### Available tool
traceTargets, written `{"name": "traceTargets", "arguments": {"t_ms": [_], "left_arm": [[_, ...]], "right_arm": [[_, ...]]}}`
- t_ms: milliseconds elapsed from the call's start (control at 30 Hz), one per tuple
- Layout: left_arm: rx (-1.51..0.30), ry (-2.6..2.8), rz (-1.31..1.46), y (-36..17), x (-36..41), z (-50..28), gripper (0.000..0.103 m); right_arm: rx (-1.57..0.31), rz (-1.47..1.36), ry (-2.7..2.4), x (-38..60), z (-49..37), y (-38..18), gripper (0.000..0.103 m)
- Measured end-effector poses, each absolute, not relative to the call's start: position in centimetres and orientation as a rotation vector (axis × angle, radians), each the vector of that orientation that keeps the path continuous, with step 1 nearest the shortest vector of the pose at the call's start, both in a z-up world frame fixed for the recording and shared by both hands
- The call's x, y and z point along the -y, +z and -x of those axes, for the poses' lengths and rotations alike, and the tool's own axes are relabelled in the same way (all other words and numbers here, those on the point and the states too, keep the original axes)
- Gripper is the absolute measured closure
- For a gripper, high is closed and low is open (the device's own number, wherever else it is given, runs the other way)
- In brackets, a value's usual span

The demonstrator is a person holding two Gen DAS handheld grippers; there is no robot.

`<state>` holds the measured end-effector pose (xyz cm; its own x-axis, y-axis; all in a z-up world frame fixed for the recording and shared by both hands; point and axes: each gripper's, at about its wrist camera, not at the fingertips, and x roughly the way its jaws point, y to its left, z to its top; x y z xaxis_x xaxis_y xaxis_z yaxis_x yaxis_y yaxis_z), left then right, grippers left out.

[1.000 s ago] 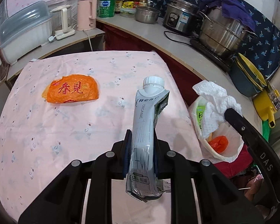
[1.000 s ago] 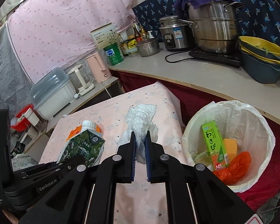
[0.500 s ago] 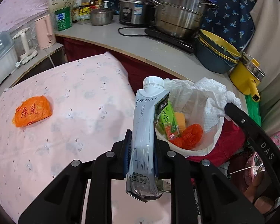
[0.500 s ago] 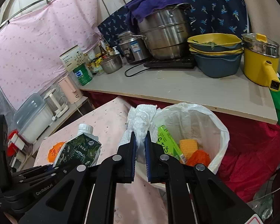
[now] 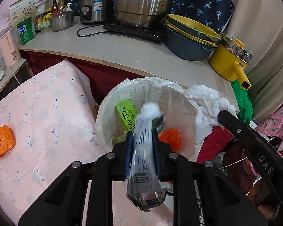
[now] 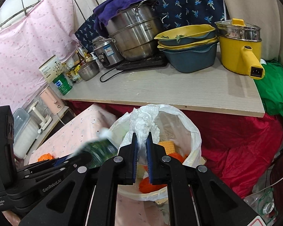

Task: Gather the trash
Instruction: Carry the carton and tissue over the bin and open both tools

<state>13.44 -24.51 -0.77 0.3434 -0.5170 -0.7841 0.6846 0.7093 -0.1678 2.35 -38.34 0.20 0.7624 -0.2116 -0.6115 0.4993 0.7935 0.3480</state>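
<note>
Trash here is a white-capped grey drink carton (image 5: pixel 144 146), blurred, standing between the blue pads of the left gripper (image 5: pixel 142 141); whether the jaws clench it or have let go I cannot tell. Its lower label reads "黑白", other print too smeared. The carton sits just over the near rim of the round white bin lined with a clear plastic bag (image 5: pixel 107 101). The right gripper (image 6: pixel 141 145) is clenched on a crumpled white paper towel (image 6: pixel 144 124), held above the same bin's opening; its arm in the left view bears "DAS", and the left tool seen from the right reads "GenRobot.AI".

Inside the bin lie a green box with Japanese letters "わさ" (image 5: pixel 127 115), a crinkled orange wrapper (image 5: pixel 170 136) and a yellow sponge-like block (image 6: pixel 166 146).

Left of the bin is the pink-clothed table (image 5: pixel 47 113), carrying an orange packet printed "春見" (image 5: pixel 1 144) well apart from the bin. Behind the bin, on the grey counter (image 5: pixel 122 50), stands a steel steamer pot marked "ASD" (image 6: pixel 135 32).
</note>
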Motion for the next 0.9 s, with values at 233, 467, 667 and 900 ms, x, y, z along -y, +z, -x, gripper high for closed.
{"name": "traceTargets", "arguments": {"t_ms": [233, 467, 667, 900], "left_arm": [[-0.895, -0.749, -0.179, -0.8, 24.3, -14.9, 0.063], [-0.884, -0.663, -0.139, -0.6, 21.1, -16.6, 0.056], [-0.870, -0.598, -0.125, -0.6, 18.4, -17.5, 0.048], [-0.862, -0.507, -0.084, -0.6, 14.3, -18.6, 0.037]], "right_arm": [[-0.602, -0.529, -0.409, 38.8, -3.3, -0.5, 0.094], [-0.631, -0.526, -0.390, 38.2, -5.1, -1.5, 0.094], [-0.621, -0.502, -0.380, 36.9, -6.6, -1.2, 0.078], [-0.613, -0.482, -0.333, 34.5, -8.1, -0.1, 0.073]]}}
